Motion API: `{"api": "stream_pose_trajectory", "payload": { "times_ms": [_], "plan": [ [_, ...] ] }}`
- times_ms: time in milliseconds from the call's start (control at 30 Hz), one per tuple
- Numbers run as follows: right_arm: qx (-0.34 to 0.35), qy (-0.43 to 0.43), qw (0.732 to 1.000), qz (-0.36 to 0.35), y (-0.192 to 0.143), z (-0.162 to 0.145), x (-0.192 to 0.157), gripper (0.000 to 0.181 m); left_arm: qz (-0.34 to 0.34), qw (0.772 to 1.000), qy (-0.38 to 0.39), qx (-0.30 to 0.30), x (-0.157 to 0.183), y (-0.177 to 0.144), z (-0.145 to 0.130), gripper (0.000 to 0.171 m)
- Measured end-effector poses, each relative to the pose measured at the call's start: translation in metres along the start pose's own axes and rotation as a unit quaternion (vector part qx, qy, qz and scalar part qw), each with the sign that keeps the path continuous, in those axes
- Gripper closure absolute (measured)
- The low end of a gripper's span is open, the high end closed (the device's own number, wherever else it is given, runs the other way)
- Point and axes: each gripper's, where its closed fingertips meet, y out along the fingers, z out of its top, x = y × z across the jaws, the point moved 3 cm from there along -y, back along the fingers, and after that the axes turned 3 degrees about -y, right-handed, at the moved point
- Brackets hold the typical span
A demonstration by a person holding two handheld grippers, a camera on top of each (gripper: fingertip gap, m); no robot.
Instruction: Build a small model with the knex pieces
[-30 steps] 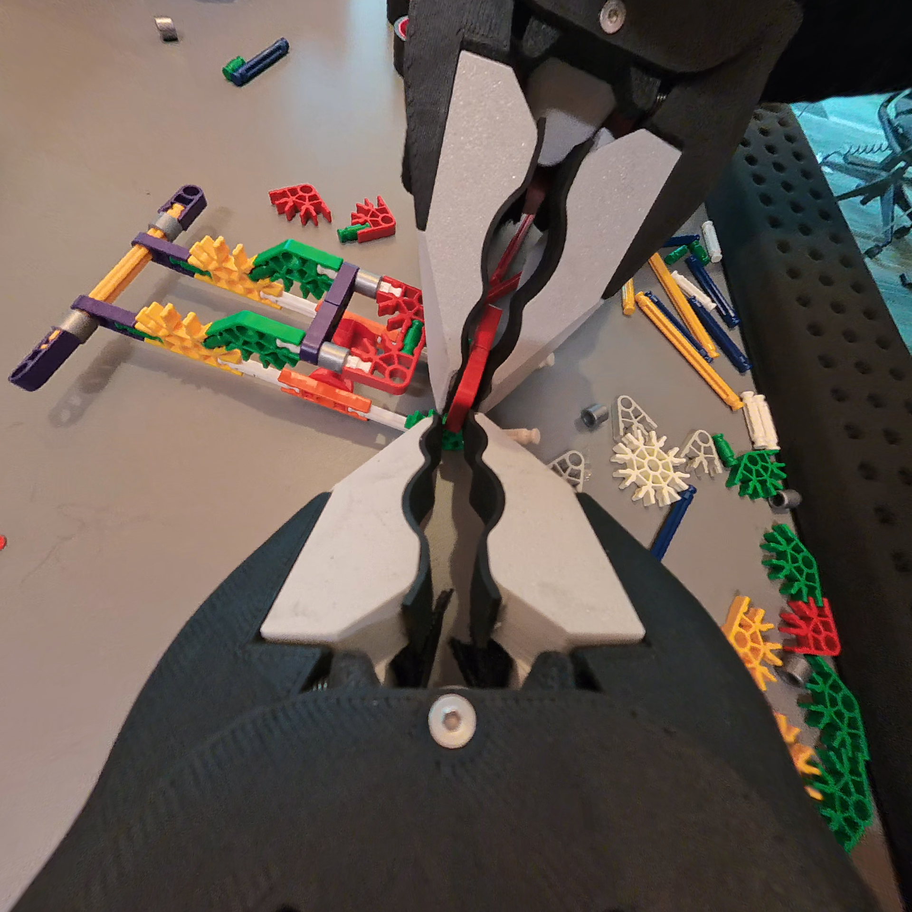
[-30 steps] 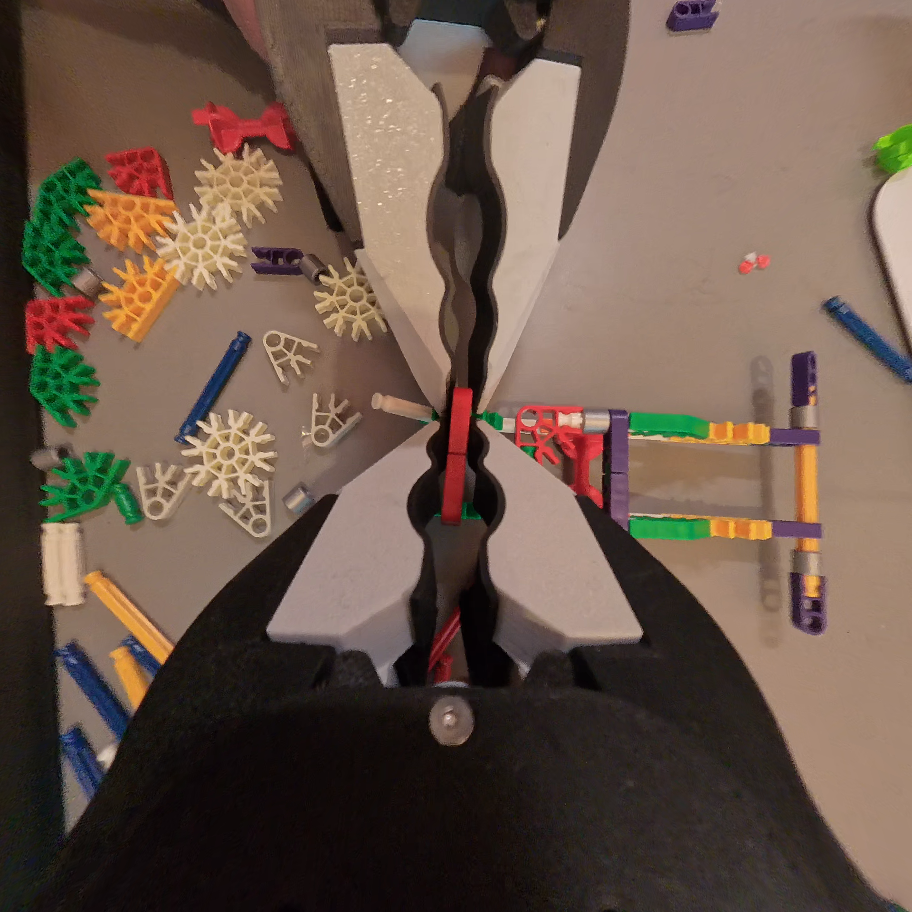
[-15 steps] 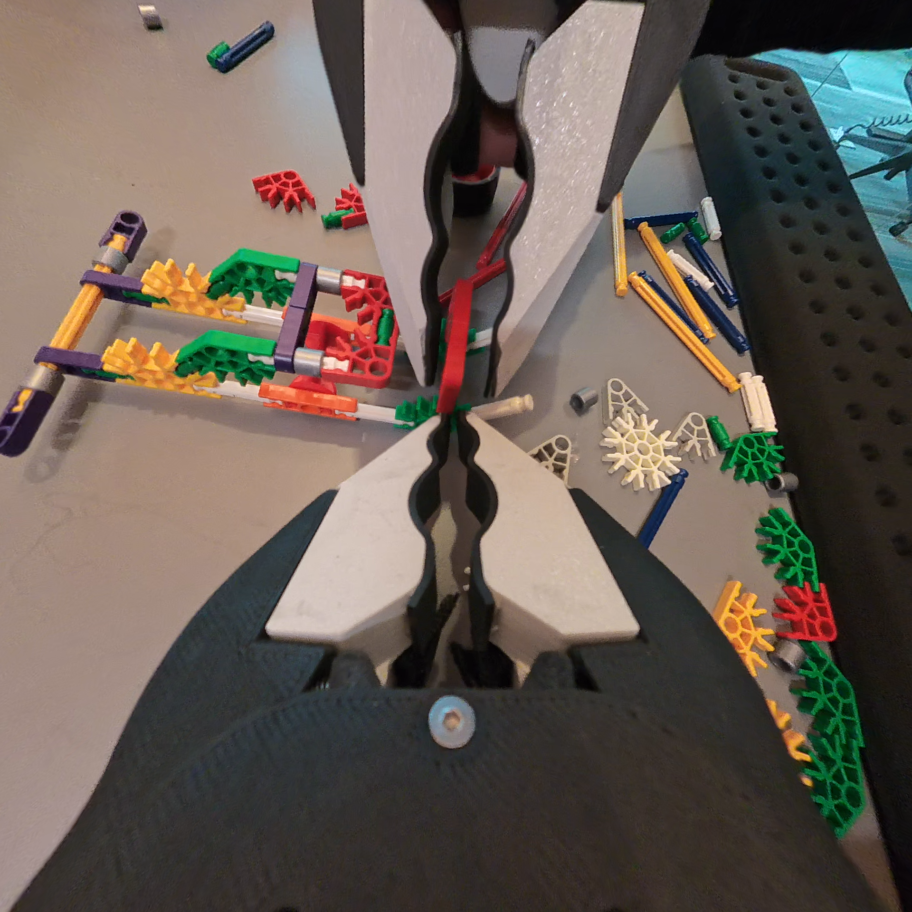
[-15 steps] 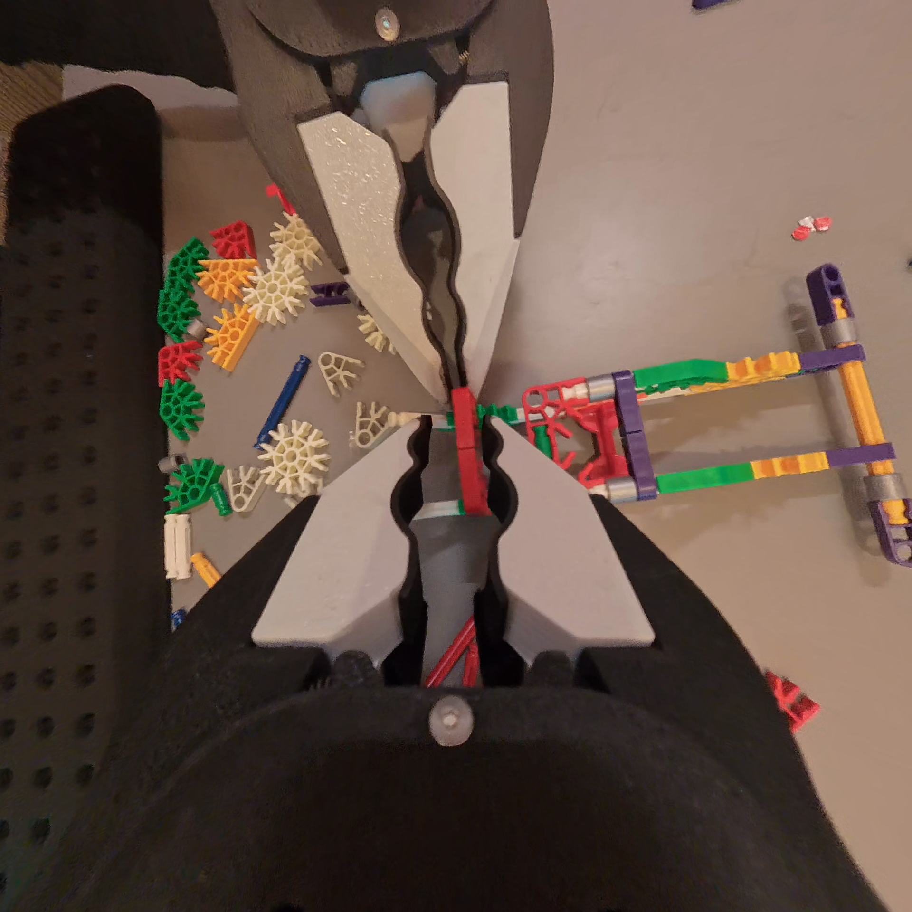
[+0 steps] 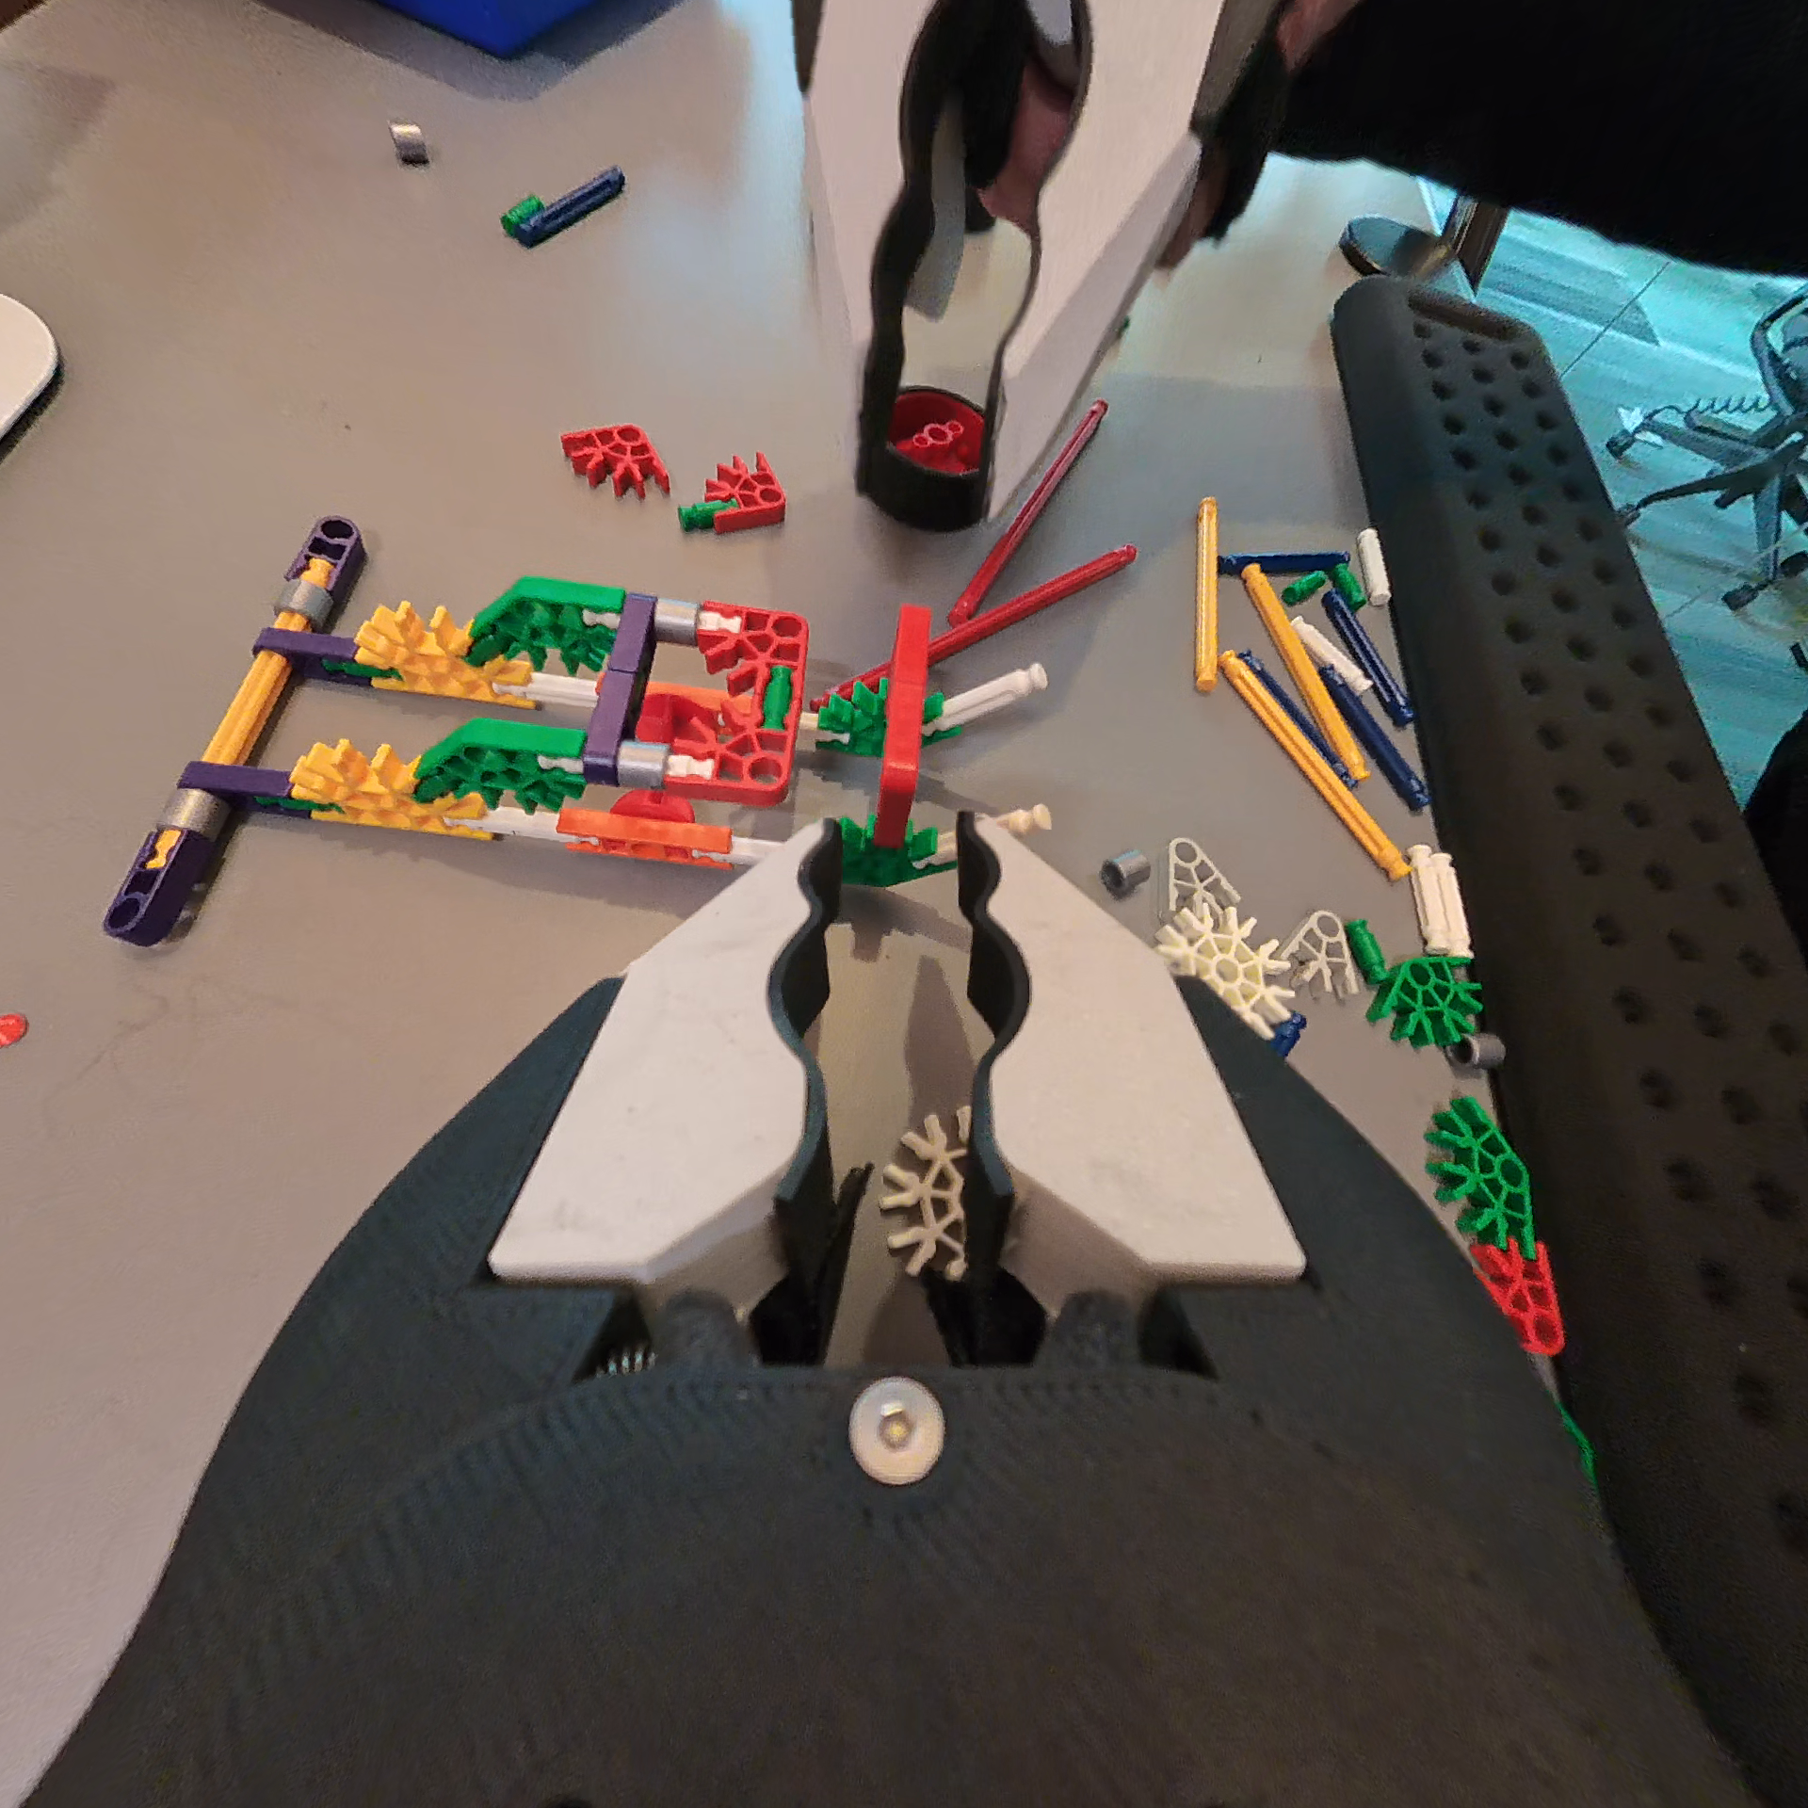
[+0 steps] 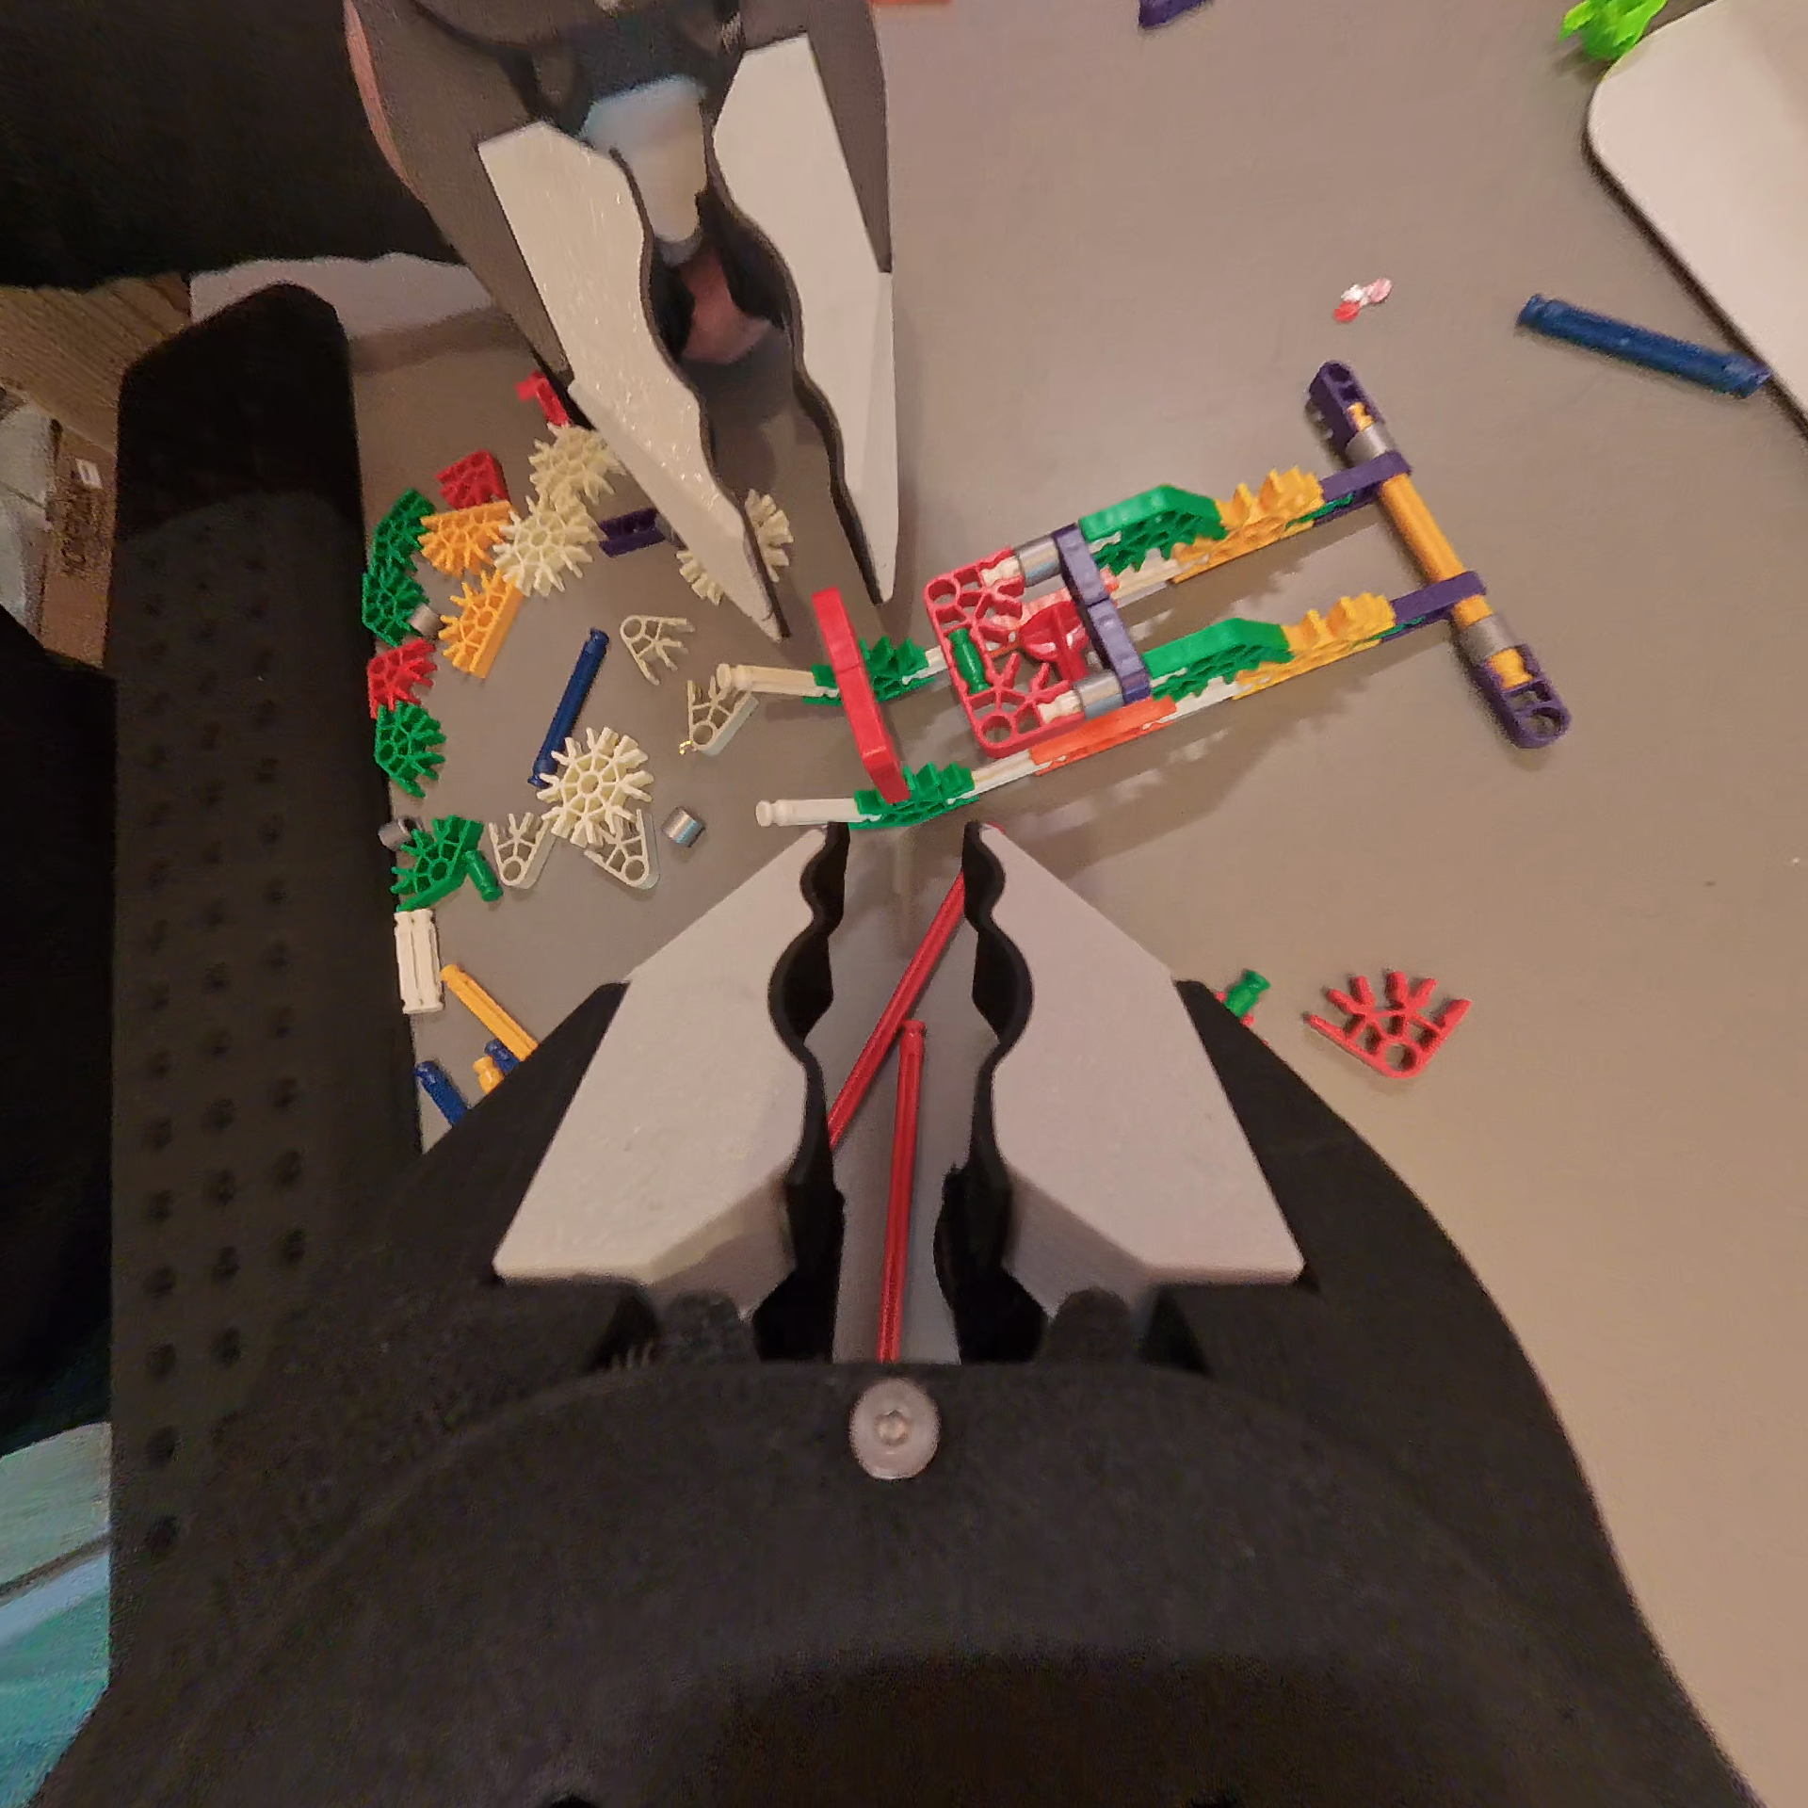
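Observation:
A coloured rod-and-connector model (image 5: 548,714) lies on the grey table (image 5: 342,1125). At its near end a flat red piece (image 5: 905,724) stands across two green connectors (image 5: 885,853) on white rods. My left gripper (image 5: 898,841) is open, its tips on either side of the nearer green connector, with nothing in its grasp. The right wrist view shows it raised just above the red piece (image 6: 851,675). My right gripper (image 6: 902,843) is open and empty, just short of the model (image 6: 1174,626), with two red rods (image 6: 895,988) on the table beneath its fingers. It also shows in the left wrist view (image 5: 929,494), over a red wheel with a black tyre (image 5: 934,440).
Loose connectors and rods are scattered beside the model (image 5: 1272,959) (image 6: 489,626). A black perforated block (image 5: 1565,783) (image 6: 235,783) bounds that side. More red connectors (image 5: 616,455) (image 6: 1389,1022) lie apart. A white board corner (image 6: 1712,147) sits far off.
A second ago the right gripper was shut on the red piece and the left on the green connector. The right opened first, then the left. Both pulled back and the model stayed on the table.

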Motion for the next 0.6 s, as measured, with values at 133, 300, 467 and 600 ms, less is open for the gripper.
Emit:
{"api": "stream_pose_trajectory", "payload": {
  "times_ms": [133, 300, 467, 600],
  "plan": [
    [-0.005, -0.006, 1.0, 0.007, 0.017, 0.002, -0.004, 0.163, -0.004, 1.0, -0.014, 0.009, -0.001, 0.004, 0.004, 0.155],
    [0.001, 0.015, 1.0, 0.007, 0.026, 0.003, 0.002, 0.181, -0.005, 1.0, -0.013, -0.001, -0.001, 0.008, 0.004, 0.167],
    [0.032, 0.06, 0.996, 0.055, 0.024, 0.01, 0.006, 0.181, 0.001, 0.999, -0.05, 0.016, -0.01, 0.003, 0.006, 0.167],
    [0.04, 0.056, 0.996, 0.052, 0.019, 0.014, 0.01, 0.172, 0.021, 0.999, -0.048, 0.006, -0.019, -0.004, 0.002, 0.167]
  ]
}}
